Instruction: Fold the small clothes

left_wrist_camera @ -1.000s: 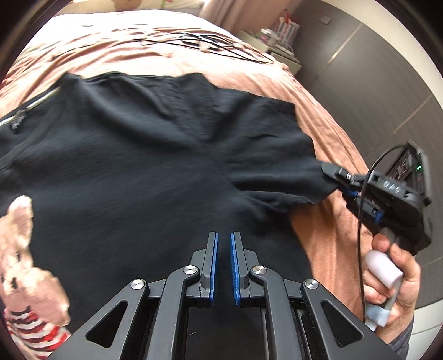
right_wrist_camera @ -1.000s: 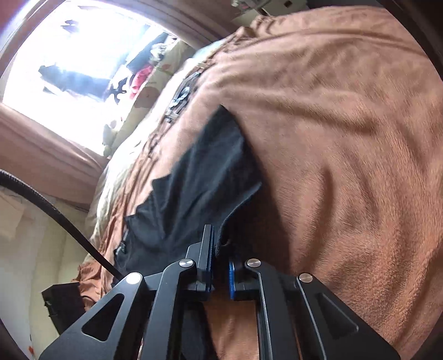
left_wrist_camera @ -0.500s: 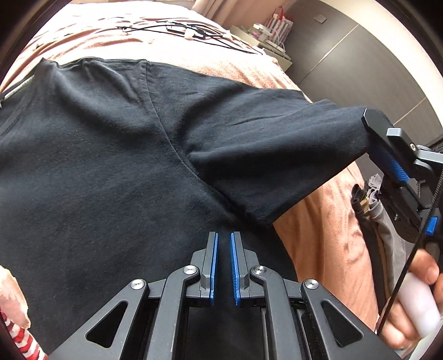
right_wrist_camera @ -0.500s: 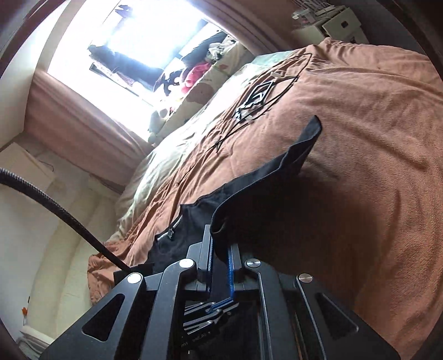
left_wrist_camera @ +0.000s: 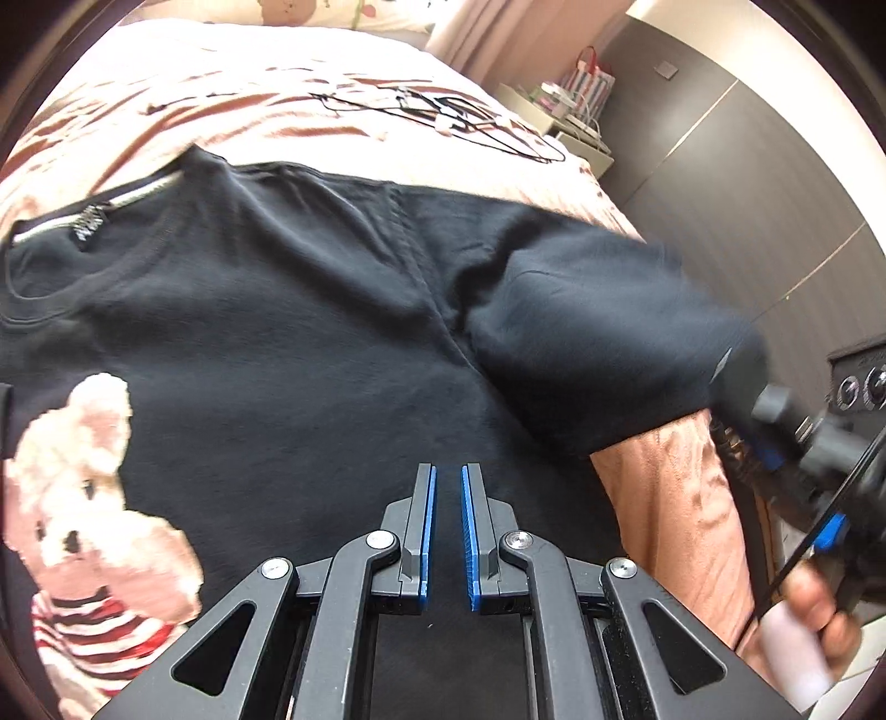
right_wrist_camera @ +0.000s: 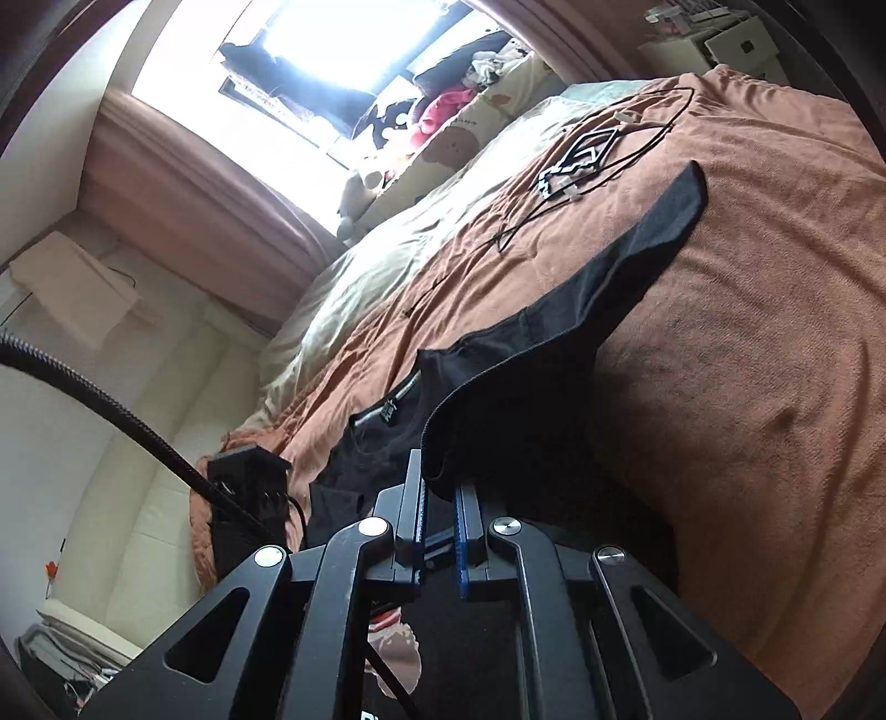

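Left gripper: I see my left gripper (left_wrist_camera: 448,531) low over the black T-shirt (left_wrist_camera: 288,354), its blue-padded fingers (left_wrist_camera: 427,531) parted by a narrow gap with nothing between them; whether the tips touch the cloth I cannot tell.

Right gripper: my right gripper (right_wrist_camera: 437,487) is closed on the hem of the shirt's sleeve (right_wrist_camera: 554,354), the dark cloth pinched between the pads. From the left wrist view the right gripper (left_wrist_camera: 775,437) shows blurred at the shirt's right side, with the hand (left_wrist_camera: 808,626) holding it below.

Shirt: it lies front up on the brown blanket (right_wrist_camera: 747,277), filling the near part of it. It is black, soft and a little creased.

Print: a teddy bear (left_wrist_camera: 83,509) in a red-and-white striped top sits on the shirt's chest, left of my left gripper.

Neckline: a ribbed collar with a pale inner band and a small label (left_wrist_camera: 88,221) lies at the shirt's far left.

Sleeve: the sleeve (left_wrist_camera: 581,332) stands lifted off the blanket, stretched out from the shirt's shoulder seam to the right gripper, its hem edge ribbed.

Beyond the shirt: thin black cables (left_wrist_camera: 443,116) lie on the blanket past the collar.

Farther: a patterned pillow (right_wrist_camera: 476,133) rests beyond the cables, below the bright window (right_wrist_camera: 332,50).
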Demonstrator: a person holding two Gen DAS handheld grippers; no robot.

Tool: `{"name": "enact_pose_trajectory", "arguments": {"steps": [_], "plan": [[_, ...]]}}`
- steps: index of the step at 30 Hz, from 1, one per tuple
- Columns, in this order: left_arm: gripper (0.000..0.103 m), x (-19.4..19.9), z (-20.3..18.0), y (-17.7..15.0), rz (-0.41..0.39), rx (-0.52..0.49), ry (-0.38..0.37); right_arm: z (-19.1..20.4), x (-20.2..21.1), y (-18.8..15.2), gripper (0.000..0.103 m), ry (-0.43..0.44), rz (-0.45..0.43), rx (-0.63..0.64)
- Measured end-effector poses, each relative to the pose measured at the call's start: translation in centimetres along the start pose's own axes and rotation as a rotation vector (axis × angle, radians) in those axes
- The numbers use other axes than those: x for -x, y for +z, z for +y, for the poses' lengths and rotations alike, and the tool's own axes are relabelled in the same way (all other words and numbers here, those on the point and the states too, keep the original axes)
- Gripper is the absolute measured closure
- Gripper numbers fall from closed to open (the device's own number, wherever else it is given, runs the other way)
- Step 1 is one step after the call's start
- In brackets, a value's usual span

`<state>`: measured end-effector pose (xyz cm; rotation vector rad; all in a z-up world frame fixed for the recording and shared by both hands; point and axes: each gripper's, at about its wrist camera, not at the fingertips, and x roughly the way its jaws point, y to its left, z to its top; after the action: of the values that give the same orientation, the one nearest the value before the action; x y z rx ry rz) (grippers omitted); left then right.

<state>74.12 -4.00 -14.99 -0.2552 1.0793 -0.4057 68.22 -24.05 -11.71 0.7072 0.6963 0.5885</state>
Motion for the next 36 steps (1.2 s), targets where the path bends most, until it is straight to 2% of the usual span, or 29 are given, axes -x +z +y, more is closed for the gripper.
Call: {"name": "enact_pose_trajectory", "arguments": {"steps": [8,14,19,22,24,25,26,30,36], "plan": [[0.093,2.6,0.6,0.6,-0.031,0.018,0.019,0.1,-2.9,-0.9,0.098,-0.034,0.108,0.021],[0.093,4.1,0.7,0.8,-0.047,0.021,0.018,-0.2,-3.3,-1.5,0.097,-0.08,0.168,-0.014],[0.093,4.4,-0.5,1.5,-0.047,-0.001,0.015,-1.1,0.7,-1.6,0.095,-0.118,0.099,-0.063],[0.093,3.8,-1.9,1.9,-0.04,-0.029,0.015,-2.4,3.1,-1.4,0.084,-0.164,0.041,-0.101],[0.079,2.9,-3.0,2.0,-0.027,-0.051,0.016,-3.2,4.2,-0.8,0.057,-0.184,0.002,-0.12],[0.062,2.6,-3.5,2.1,-0.026,-0.061,0.017,-3.6,4.5,-0.7,0.051,-0.184,-0.01,-0.129],[0.051,2.2,-4.2,2.1,-0.03,-0.076,0.019,-3.8,4.8,-0.5,0.049,-0.181,-0.024,-0.136],[0.05,-0.4,-6.6,2.6,-0.017,-0.129,0.017,-4.9,5.1,0.3,0.049,-0.217,-0.048,-0.152],[0.05,-5.0,-9.7,3.8,0.022,-0.189,0.014,-6.3,6.4,-0.4,0.051,-0.275,-0.114,-0.176]]}}
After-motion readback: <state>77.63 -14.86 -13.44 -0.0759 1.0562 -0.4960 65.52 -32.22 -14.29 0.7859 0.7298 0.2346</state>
